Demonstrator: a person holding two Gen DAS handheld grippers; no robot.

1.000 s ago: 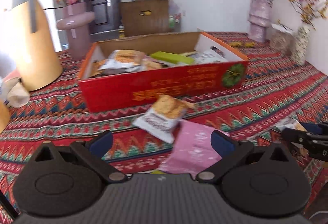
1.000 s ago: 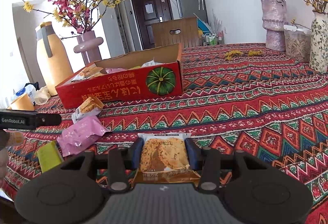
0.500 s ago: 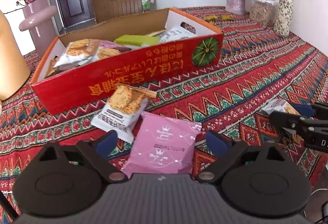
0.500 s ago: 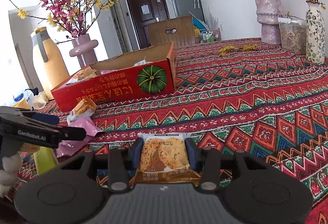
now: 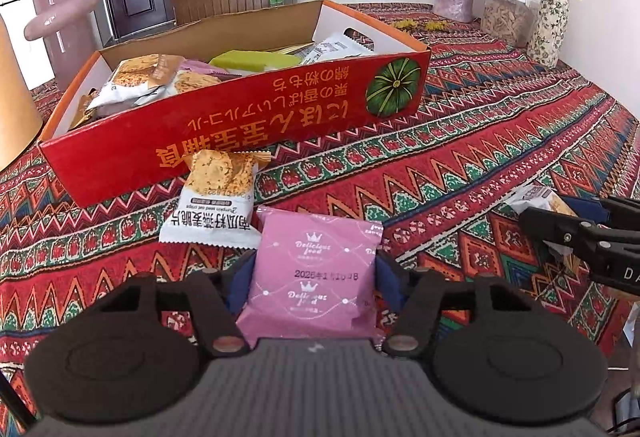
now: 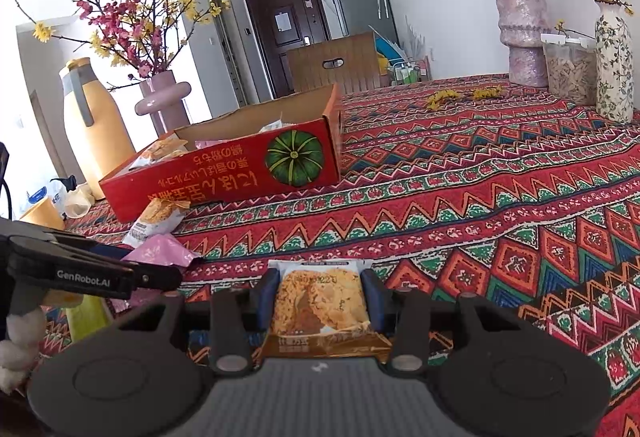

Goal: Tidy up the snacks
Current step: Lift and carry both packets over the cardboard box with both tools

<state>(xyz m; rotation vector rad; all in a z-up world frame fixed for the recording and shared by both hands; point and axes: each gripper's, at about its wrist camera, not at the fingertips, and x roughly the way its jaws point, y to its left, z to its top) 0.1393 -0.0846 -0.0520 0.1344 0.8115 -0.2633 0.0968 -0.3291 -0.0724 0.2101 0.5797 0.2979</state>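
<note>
My left gripper (image 5: 310,279) is shut on a pink snack packet (image 5: 316,277) that lies on the patterned tablecloth. A white cracker packet (image 5: 218,203) lies just beyond it, against the front of the red cardboard box (image 5: 256,121), which holds several snack packets. My right gripper (image 6: 320,295) is shut on an orange cracker packet (image 6: 320,301) low over the cloth. The right wrist view also shows the red box (image 6: 224,173), the pink packet (image 6: 160,251), the white packet (image 6: 156,219) and the left gripper's finger (image 6: 92,277) at the left edge.
A tan jug (image 6: 96,133) and a pink vase (image 6: 164,101) with blossoms stand left of the box. A purple vase (image 6: 520,37), a clear jar (image 6: 568,73) and a floral vase (image 6: 614,65) stand at the far right. A green packet (image 6: 86,317) lies at the near left.
My left gripper has come down and forward over the pink packet and closed its fingers on it. My right gripper has stayed shut on the orange cracker packet, nearly still.
</note>
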